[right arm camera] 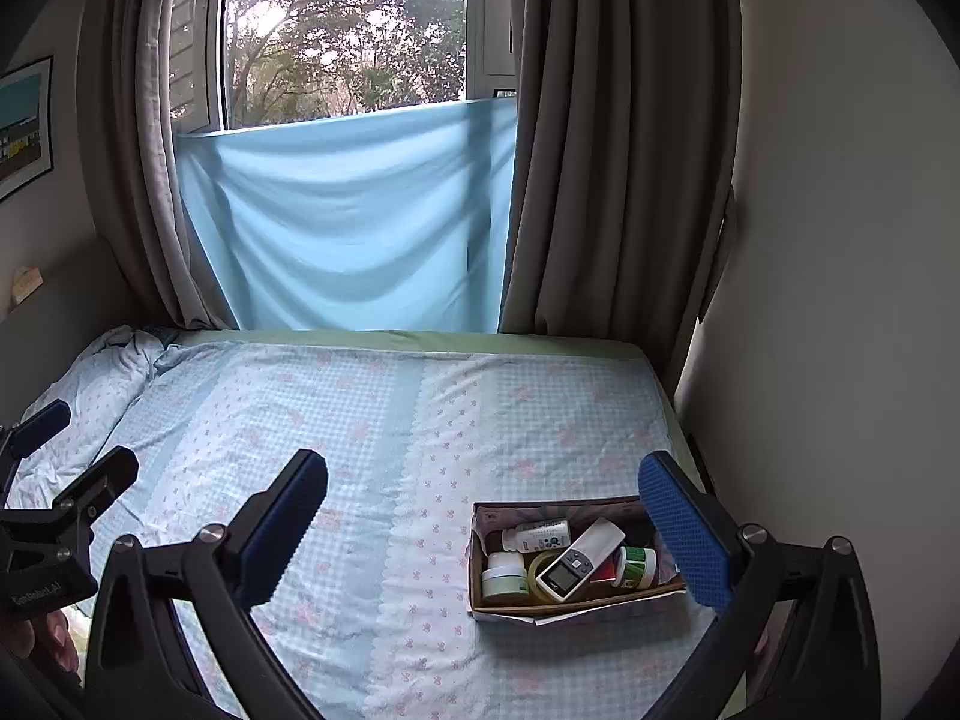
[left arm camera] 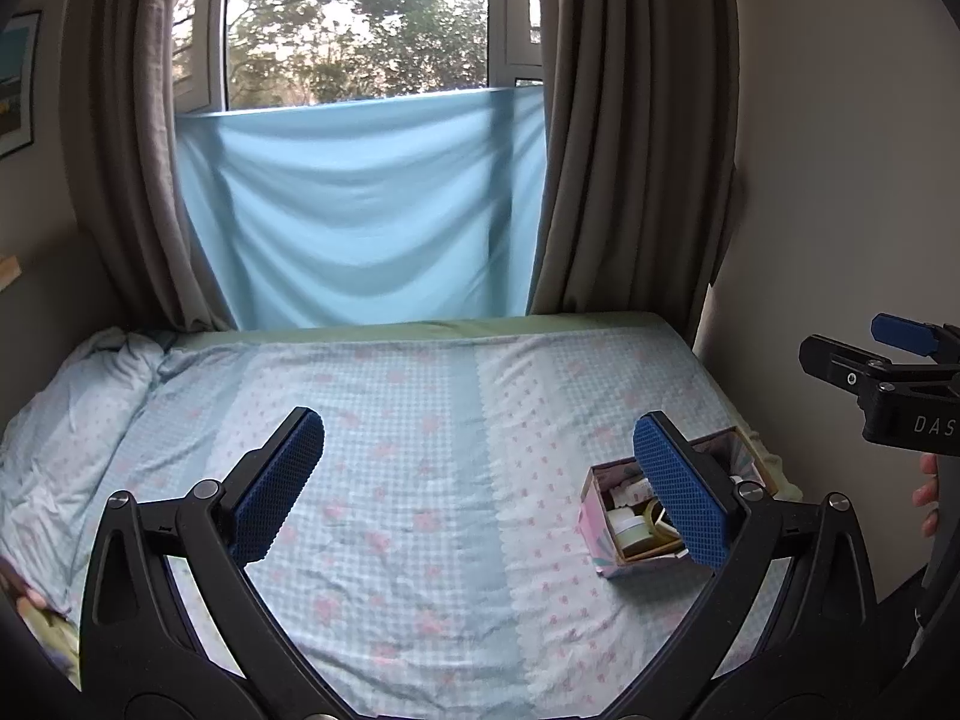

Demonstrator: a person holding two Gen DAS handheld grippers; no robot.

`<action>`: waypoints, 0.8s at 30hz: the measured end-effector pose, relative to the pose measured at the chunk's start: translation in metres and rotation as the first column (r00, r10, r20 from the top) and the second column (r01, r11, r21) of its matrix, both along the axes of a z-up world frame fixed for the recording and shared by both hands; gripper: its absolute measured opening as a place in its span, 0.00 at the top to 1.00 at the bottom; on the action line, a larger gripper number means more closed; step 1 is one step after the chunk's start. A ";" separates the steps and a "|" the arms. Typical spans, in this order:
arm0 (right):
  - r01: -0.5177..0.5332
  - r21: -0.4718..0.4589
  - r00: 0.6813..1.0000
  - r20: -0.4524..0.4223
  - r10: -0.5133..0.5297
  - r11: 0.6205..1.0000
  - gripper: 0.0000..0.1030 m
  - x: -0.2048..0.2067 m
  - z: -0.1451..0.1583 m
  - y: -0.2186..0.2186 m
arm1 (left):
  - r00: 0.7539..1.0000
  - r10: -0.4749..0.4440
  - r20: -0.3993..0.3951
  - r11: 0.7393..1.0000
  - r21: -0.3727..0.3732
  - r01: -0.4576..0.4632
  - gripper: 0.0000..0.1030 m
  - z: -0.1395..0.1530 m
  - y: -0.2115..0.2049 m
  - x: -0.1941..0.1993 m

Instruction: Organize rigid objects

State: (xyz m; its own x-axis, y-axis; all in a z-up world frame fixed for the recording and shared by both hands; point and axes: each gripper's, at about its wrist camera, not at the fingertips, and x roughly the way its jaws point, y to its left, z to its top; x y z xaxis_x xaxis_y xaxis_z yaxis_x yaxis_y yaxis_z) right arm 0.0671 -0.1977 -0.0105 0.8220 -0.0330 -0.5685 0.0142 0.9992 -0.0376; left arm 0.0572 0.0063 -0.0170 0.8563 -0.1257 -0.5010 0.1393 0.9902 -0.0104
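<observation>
An open cardboard box (right arm camera: pixel 480 564) with a pastel-patterned outside sits on the bed (right arm camera: pixel 360 420), on the checked floral cover and toward the side nearest the plain wall. Inside the box lie several rigid items: a white handheld device with a small screen (right arm camera: pixel 579 558) resting diagonally across the middle, a white bottle (right arm camera: pixel 537 536) on its side behind the device, a round jar with a white lid (right arm camera: pixel 504 575) at the box's end away from the wall, and a green-labelled container (right arm camera: pixel 637 566) on the wall side of the device. The right tool (right arm camera: pixel 483 534) is released, fingers spread wide, held above the bed with the box between its blue pads (right arm camera: pixel 681 534), nearer the wall-side pad; nothing is gripped. The left tool (left arm camera: pixel 480 480) is likewise released and empty, positioned away from the box toward the crumpled pillow (left arm camera: pixel 66 408). In the left wrist view the box (left arm camera: pixel 600 528) is partly hidden behind one blue pad (left arm camera: pixel 678 486). Beyond the bed hang grey curtains (right arm camera: pixel 600 180) and a light blue cloth (right arm camera: pixel 354 222) across the window.
</observation>
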 end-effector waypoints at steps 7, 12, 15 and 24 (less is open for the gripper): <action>-0.001 0.005 1.000 0.001 0.001 1.000 0.00 0.001 -0.002 0.002 | 1.000 0.012 -0.003 1.000 -0.013 -0.012 0.00 0.002 0.003 0.001; 0.002 0.007 1.000 0.003 -0.002 1.000 0.00 0.002 -0.001 0.003 | 1.000 0.016 -0.004 1.000 -0.018 -0.016 0.00 0.004 0.004 0.003; 0.004 0.012 1.000 0.005 -0.004 1.000 0.00 0.001 0.001 0.003 | 1.000 0.021 -0.016 0.999 -0.025 -0.021 0.00 0.003 0.006 0.007; 0.021 0.014 1.000 0.013 -0.022 1.000 0.00 0.001 0.002 0.002 | 1.000 0.029 -0.007 0.999 -0.041 -0.029 0.00 0.005 0.011 0.006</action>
State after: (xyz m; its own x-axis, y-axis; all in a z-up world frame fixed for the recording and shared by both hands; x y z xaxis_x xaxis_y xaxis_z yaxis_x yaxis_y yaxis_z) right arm 0.0679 -0.1962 -0.0086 0.8284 -0.0431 -0.5585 0.0360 0.9991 -0.0238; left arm 0.0630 0.0176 -0.0122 0.8568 -0.1214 -0.5011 0.1104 0.9925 -0.0518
